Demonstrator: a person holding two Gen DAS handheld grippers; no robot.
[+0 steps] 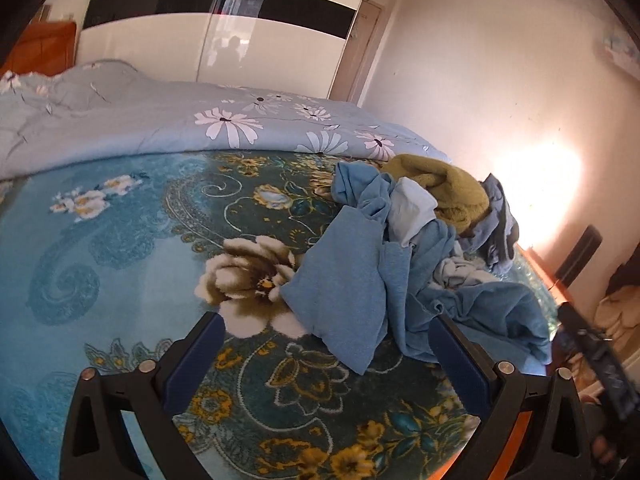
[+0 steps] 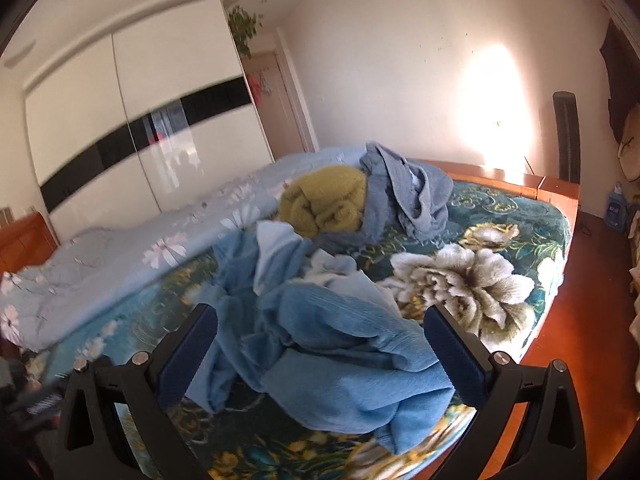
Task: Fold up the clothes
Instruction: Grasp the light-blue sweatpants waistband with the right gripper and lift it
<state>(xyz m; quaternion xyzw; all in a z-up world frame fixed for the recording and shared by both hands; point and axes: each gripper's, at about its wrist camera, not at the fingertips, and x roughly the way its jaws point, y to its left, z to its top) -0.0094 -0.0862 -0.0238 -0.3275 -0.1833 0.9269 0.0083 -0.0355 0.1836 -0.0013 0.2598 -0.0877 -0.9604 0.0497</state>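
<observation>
A heap of crumpled clothes lies on the bed's floral blanket (image 1: pixel 120 240). A light blue garment (image 1: pixel 352 280) sprawls at its front, with an olive green knit (image 1: pixel 444 188) and a grey-blue piece (image 1: pixel 500 220) behind. My left gripper (image 1: pixel 328 332) is open and empty, hovering over the blanket, its right finger at the blue garment's edge. In the right wrist view my right gripper (image 2: pixel 320 328) is open above the light blue garment (image 2: pixel 360 360), its jaws standing to either side of the cloth. The olive knit (image 2: pixel 324 200) and grey-blue piece (image 2: pixel 412 188) lie beyond.
A pale blue daisy-print quilt (image 1: pixel 200 120) is bunched along the far side of the bed. A white wardrobe (image 1: pixel 208 52) stands behind. The wooden bed frame (image 2: pixel 560 216) and red floor (image 2: pixel 592 280) lie to the right. A tall black appliance (image 2: pixel 566 136) stands by the wall.
</observation>
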